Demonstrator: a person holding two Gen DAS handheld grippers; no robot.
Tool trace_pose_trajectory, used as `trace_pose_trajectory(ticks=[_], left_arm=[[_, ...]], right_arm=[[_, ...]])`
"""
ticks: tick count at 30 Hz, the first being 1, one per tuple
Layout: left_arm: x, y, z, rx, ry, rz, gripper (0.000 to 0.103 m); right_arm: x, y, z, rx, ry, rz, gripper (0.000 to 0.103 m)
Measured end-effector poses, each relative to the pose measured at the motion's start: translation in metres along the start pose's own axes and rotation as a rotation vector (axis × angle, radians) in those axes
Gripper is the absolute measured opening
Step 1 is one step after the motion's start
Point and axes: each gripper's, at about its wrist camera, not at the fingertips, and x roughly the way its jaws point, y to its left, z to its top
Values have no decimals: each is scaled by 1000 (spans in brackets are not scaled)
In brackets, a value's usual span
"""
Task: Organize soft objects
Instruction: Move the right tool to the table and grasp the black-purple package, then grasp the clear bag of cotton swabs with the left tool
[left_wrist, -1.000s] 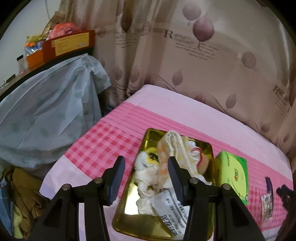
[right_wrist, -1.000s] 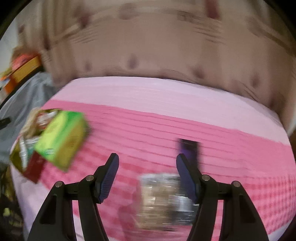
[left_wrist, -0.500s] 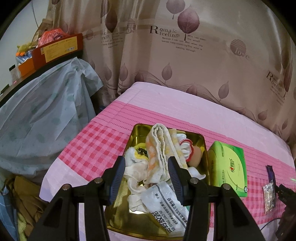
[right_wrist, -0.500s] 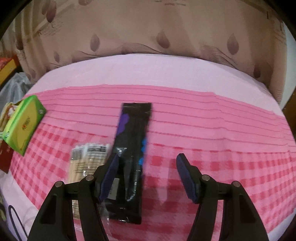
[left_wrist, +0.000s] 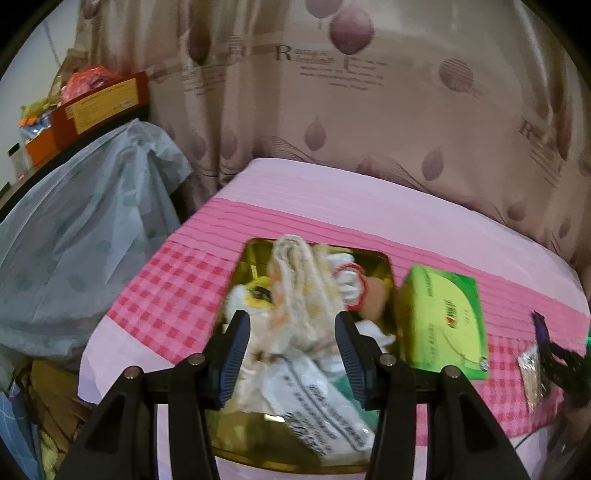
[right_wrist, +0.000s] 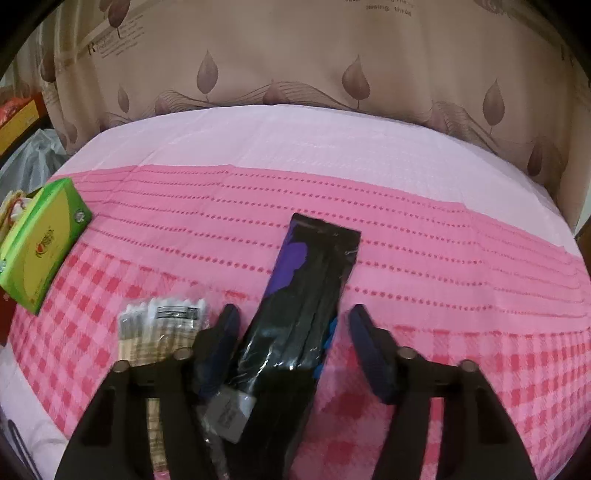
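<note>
The right gripper (right_wrist: 290, 349) has just been closing, with the black pack (right_wrist: 295, 314) lying between its jaws. The pads do not press on it yet. The pack's near end runs down under the gripper and is hard to make out. A clear bag of swabs (right_wrist: 162, 332) lies just left of it, partly hidden by the left finger. The green box (right_wrist: 40, 236) sits far left on the pink cloth (right_wrist: 443, 258).

The left gripper (left_wrist: 291, 354) is open and holds nothing. It hangs above the gold tray (left_wrist: 258, 251), which is full of blurry soft cloths (left_wrist: 295, 280).
</note>
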Motion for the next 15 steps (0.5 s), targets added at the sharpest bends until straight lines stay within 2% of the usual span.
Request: trace_pose_trajectory(ticks=[1, 7, 15], left_arm=[[-1, -4, -1, 6, 3, -7, 49], [-6, -46, -10, 64, 36, -94, 49], [-12, -143, -30, 215, 117, -236, 49]], right_arm=[[0, -2, 1, 0, -1, -1, 46], [-4, -12, -6, 5, -14, -3, 43], [-14, -37, -19, 20, -12, -22, 43]])
